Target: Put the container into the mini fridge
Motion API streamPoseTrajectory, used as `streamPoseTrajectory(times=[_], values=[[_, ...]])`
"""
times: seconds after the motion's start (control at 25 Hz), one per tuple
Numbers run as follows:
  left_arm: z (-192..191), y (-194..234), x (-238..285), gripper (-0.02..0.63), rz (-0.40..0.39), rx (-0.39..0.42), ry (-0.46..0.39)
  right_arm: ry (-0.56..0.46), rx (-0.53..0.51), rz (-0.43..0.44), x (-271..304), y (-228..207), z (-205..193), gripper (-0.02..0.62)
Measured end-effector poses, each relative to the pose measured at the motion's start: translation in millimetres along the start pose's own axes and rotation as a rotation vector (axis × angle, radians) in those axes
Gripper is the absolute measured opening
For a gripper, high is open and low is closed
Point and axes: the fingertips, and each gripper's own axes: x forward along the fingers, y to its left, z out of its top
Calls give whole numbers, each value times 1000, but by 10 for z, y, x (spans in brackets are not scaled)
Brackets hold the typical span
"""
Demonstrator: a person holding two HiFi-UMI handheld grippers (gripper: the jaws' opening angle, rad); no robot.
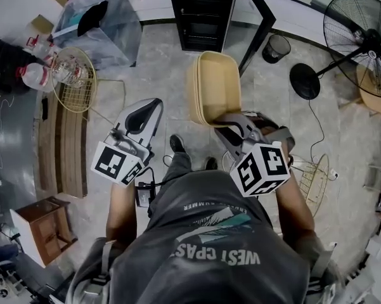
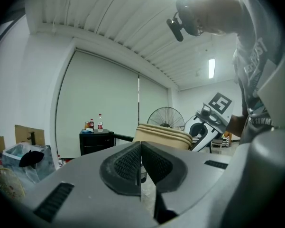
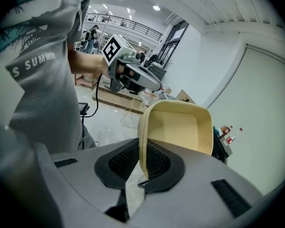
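Container (image 1: 215, 87): a tan plastic tub, rectangular with rounded corners, smooth-walled, with stepped bands round its rim. It was held off the floor in front of the person, tipped so that its opening faced the head camera. Its interior showed only bare, smooth walls. It was outside the mini fridge (image 1: 203, 14) and apart from it, on the near side.

Right gripper (image 1: 231, 122): the jaws stood narrow, with the ribbed black pads pressed on either side of the tub's thin near wall. In the right gripper view the wall ran edge-on between the pads.

Left gripper (image 1: 151, 106): the jaws were brought together pad to pad, gripping nothing. It was held beside the tub, to its left, without touching it.

Mini fridge: a black, box-shaped cabinet against the far wall. Its door (image 1: 257, 18) was swung open to the right, and dark shelves showed inside.

Other receptacles: a clear plastic bin (image 1: 111, 33) at the upper left held a dark object and pale sheeting. A round wire basket (image 1: 73, 84) beside it held clear plastic items too small to identify. A small black waste bin (image 1: 276, 48) stood right of the fridge door; its contents could not be made out.

Floor: pale, marbled tile. A pedestal fan (image 1: 358, 30) with a round wire guard stood at the right.
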Motion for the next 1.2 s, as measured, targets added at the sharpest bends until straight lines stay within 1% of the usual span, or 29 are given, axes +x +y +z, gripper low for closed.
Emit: streamPoseTrajectory(times=[0.68,0.92,1.2], values=[[-13,1359,241,17,-89,1,-6,47,75,-54,930,-766,512,48],[-24,1722,248,17,-128,4,-10,71,87,-78,1187,-952,689,48],[-51,1970,262,17,-149,-10,-20,98,88,-90,1358,-1117,811,48]])
